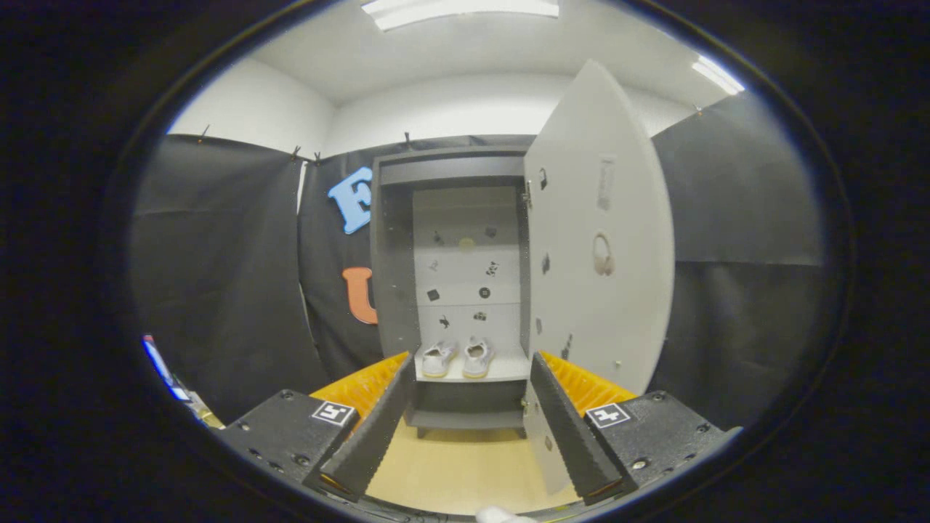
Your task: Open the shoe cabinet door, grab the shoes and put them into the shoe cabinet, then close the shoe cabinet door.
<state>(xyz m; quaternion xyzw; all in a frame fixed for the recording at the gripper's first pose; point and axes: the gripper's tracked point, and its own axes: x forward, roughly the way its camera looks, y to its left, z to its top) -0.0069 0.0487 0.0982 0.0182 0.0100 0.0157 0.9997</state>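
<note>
The gripper [465, 428] hangs spread wide, grasping nothing; beyond it, 2 shoes [456, 358] sit inside the cabinet [396, 276], door [599, 240] open.

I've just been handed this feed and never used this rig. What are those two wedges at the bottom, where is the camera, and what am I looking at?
The camera rides on a hand-held gripper and looks forward along its two fingers; those are the wedges. They stand apart and hold nothing. Beyond them stands the shoe cabinet, its door swung open to the right. A pair of shoes sits side by side on a shelf inside, seen between the fingers. Below is bare floor. So the shoes look placed, and the door is not yet closed.
</note>
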